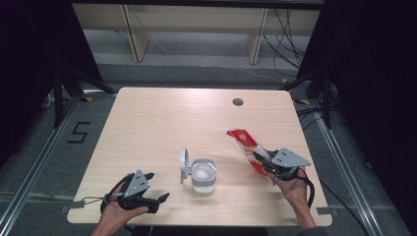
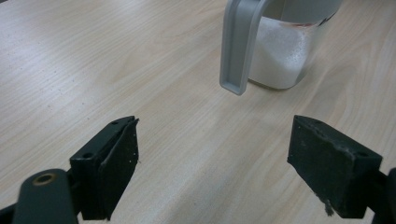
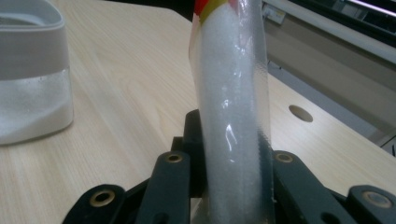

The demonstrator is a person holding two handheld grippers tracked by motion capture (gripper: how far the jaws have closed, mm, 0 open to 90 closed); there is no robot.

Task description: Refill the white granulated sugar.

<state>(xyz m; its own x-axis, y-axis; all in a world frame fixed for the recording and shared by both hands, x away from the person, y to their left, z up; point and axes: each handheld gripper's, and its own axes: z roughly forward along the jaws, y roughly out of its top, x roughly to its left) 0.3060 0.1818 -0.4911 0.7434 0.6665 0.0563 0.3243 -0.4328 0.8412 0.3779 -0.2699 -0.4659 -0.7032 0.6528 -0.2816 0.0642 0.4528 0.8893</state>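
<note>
Gripper work here sits on a wide worktop point(image 1: 147, 123), with the right gripper point(image 1: 268, 164) closed on a red-and-white bag point(image 1: 246, 145) of white grains. Its jaws press the bag's lower part from both sides, as the right gripper view shows, and the bag rises slanted toward the far left with its red top end free in the air. The container point(image 1: 202, 175), clear and partly filled with the same white grains, stands near the front middle of the worktop, its grey lid point(image 1: 184, 165) hinged up on its left side.

The left gripper point(image 1: 153, 189) rests near the front left edge, jaws wide apart and holding nothing, pointed at the container.

I judge the step is pouring or finishing a pour. To do it well, the bag's mouth should come over the container opening before tipping, and the grip should stay firm, because the thin plastic can slip.

Much free room lies behind and left of the container. On the right, the hand is near the worktop edge, so moves should go inward.
</note>
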